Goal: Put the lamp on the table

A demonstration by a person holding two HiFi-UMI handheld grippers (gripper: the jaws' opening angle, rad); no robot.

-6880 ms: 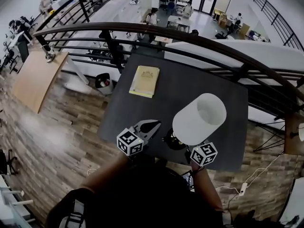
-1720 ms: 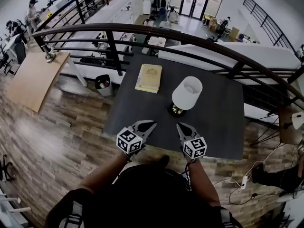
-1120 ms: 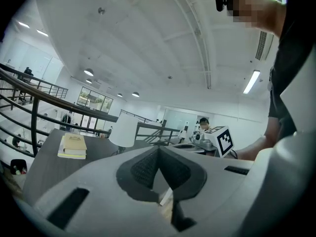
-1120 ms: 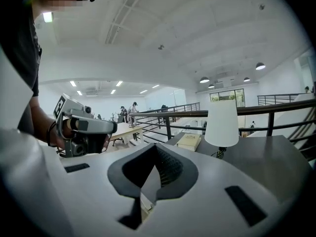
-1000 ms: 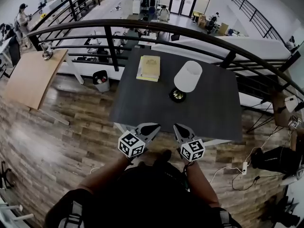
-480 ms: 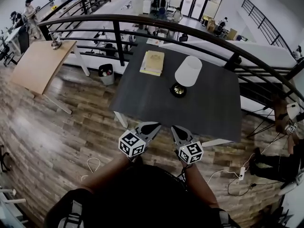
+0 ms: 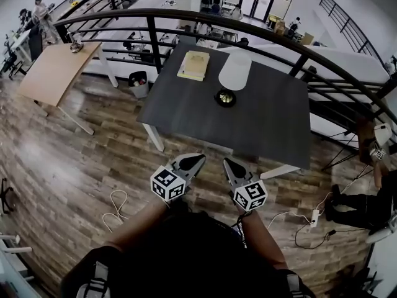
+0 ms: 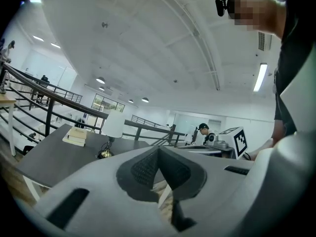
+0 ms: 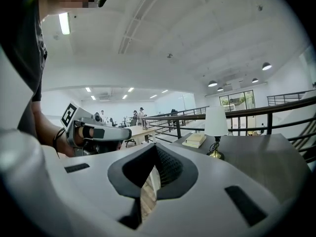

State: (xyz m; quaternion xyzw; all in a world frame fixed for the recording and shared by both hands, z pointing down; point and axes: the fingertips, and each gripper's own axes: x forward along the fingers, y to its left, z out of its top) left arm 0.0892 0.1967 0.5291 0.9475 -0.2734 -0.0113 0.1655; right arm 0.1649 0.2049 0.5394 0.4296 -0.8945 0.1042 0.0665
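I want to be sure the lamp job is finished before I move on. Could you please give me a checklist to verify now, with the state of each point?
1. Lamp stands on the dark table: ok.
2. Lamp upright, base flat on the top: ok.
3. Lamp base apart from the book: ok.
4. Left tongs shut, nothing between them: ok.
5. Right tongs shut, nothing between them: ok.
6. Path clear of the loose cable on the wooden floor by the feet: not ok; it may be a trip risk.
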